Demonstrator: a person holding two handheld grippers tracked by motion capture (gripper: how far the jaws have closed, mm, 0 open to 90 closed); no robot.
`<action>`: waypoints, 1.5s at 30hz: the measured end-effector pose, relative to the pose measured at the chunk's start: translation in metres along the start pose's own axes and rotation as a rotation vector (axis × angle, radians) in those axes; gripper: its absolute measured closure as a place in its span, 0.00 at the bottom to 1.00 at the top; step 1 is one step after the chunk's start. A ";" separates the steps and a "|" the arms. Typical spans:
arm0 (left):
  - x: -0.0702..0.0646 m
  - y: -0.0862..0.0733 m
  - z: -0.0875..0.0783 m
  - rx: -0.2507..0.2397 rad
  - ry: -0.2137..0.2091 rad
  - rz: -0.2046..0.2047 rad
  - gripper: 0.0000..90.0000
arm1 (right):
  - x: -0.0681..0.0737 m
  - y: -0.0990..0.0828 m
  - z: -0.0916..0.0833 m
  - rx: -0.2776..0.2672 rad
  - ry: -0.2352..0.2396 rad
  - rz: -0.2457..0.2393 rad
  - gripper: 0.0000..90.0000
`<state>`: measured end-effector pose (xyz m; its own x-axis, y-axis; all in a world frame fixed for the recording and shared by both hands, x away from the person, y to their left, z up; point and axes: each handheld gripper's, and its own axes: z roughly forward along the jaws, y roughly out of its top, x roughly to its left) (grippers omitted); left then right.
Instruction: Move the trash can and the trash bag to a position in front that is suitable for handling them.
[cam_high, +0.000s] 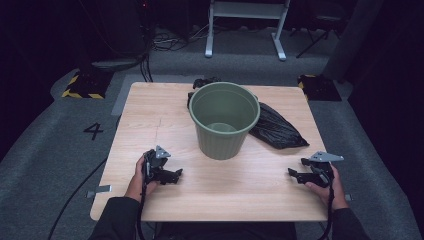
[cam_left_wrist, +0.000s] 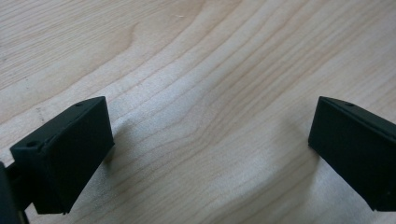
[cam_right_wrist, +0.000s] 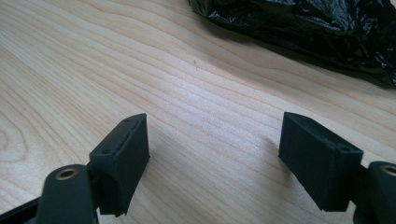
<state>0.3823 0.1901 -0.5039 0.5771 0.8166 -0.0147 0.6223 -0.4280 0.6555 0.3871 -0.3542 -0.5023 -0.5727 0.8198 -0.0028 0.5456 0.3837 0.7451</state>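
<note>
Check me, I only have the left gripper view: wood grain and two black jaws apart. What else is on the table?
Observer: A green bucket stands upright mid-table, with nothing visible inside it.
Operator: Anything near it?
Observer: A crumpled black plastic bag lies on the table beside and behind the bucket, on the right side in the high view.
Operator: Right tool?
Observer: The right tool is open with nothing between its jaws, low over bare wood, and the bag lies ahead of it.
</note>
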 end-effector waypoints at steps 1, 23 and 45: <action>0.000 0.000 0.000 0.002 -0.007 0.002 0.00 | 0.000 0.000 0.000 0.000 0.000 0.000 0.27; 0.000 -0.005 -0.005 0.004 -0.036 0.036 0.00 | -0.016 0.037 -0.045 -0.210 -0.044 0.000 0.28; 0.001 -0.006 -0.005 0.004 -0.042 0.042 0.00 | -0.051 0.086 0.007 -0.165 -0.172 0.001 0.52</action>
<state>0.3766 0.1949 -0.5038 0.6244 0.7809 -0.0183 0.5988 -0.4635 0.6532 0.4675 -0.3602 -0.4429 -0.4517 0.8860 -0.1048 0.4306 0.3193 0.8442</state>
